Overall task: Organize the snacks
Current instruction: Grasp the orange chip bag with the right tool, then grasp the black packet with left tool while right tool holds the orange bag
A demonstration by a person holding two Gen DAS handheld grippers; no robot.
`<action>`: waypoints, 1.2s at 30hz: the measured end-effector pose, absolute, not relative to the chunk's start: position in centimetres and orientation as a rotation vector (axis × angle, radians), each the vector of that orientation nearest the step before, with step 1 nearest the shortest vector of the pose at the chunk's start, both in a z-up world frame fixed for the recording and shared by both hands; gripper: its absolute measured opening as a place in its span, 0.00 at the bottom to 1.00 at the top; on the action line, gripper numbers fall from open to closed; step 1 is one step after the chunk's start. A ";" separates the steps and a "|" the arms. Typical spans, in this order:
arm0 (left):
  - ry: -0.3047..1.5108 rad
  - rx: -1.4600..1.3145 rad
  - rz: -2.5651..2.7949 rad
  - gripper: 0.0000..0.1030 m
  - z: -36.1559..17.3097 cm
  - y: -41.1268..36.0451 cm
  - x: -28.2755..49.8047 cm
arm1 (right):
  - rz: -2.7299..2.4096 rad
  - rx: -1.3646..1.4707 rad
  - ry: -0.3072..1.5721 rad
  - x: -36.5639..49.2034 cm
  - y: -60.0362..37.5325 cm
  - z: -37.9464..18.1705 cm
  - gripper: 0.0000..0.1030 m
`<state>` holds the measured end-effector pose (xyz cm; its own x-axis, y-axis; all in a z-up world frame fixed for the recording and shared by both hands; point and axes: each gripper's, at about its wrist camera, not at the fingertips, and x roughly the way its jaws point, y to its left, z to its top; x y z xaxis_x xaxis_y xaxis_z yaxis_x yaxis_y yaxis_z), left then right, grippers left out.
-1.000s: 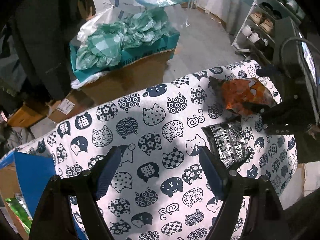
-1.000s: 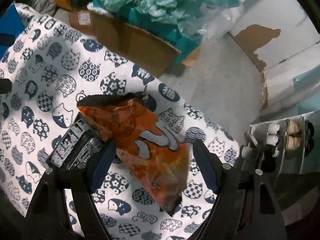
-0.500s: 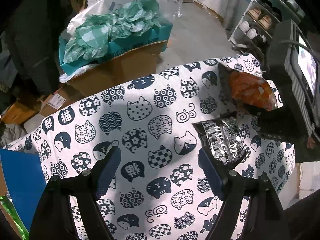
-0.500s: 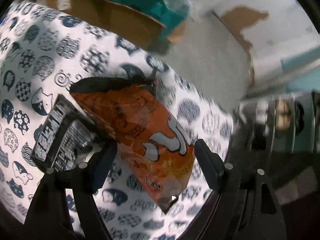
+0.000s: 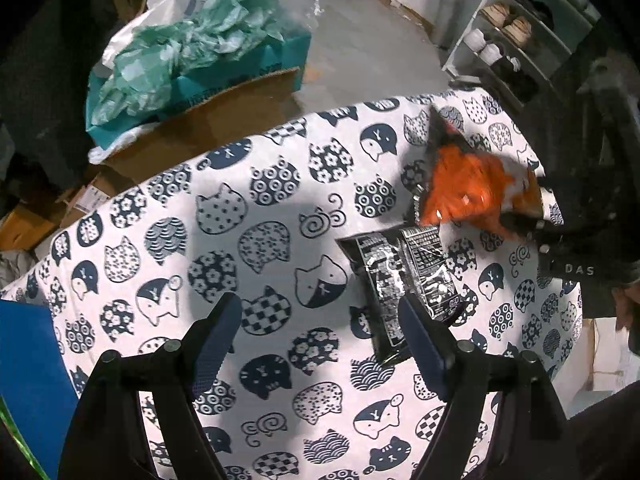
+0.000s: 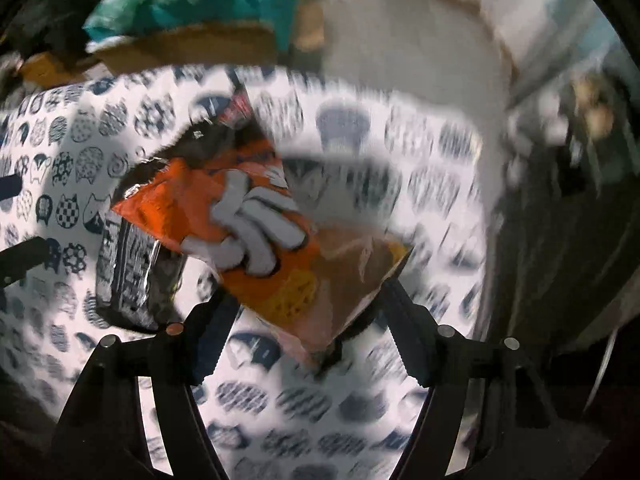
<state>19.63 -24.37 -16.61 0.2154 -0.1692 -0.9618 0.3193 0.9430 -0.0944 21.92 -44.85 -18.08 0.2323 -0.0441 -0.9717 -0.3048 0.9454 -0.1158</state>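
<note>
The right gripper [image 6: 304, 320] is reaching down over the orange snack bag [image 6: 248, 220], which is lying at the far right of the cat-print tablecloth [image 5: 260, 200]. Its jaws have just been closing, with the bag's near corner between them; blur is hiding whether the pads are pressing on the foil, so a firm pinch cannot be told. The bag's far end is appearing slightly raised and is overlapping the black-and-silver snack packet [image 5: 404, 280] lying just beside it, nearer the middle of the cloth. The left gripper [image 5: 320, 340] is hovering with jaws spread and empty, its right finger just beside the black packet. Judged step: the orange bag is being picked up. The next move calls for a secure closure on the crinkly foil, then a lift clear of the packet beneath. The blue box [image 5: 28, 360] at the near left may be the destination.
</note>
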 end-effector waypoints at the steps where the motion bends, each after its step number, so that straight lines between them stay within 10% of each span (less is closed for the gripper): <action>1: 1.314 0.137 -0.340 0.79 -16.8 -24.6 19.6 | 0.192 -0.338 1.295 21.8 -44.4 -17.7 0.78; 9: 1.338 0.123 -0.316 0.79 -18.1 -25.8 19.8 | 0.259 -0.497 1.327 22.1 -41.6 -20.4 0.76; 20: 1.372 0.040 -0.280 0.79 -19.9 -27.0 19.9 | 0.206 -0.297 1.403 21.7 -44.5 -20.2 0.37; 36: 1.408 -0.145 -0.228 0.85 -22.4 -28.6 20.5 | 0.200 -0.204 1.432 22.2 -45.1 -20.6 0.37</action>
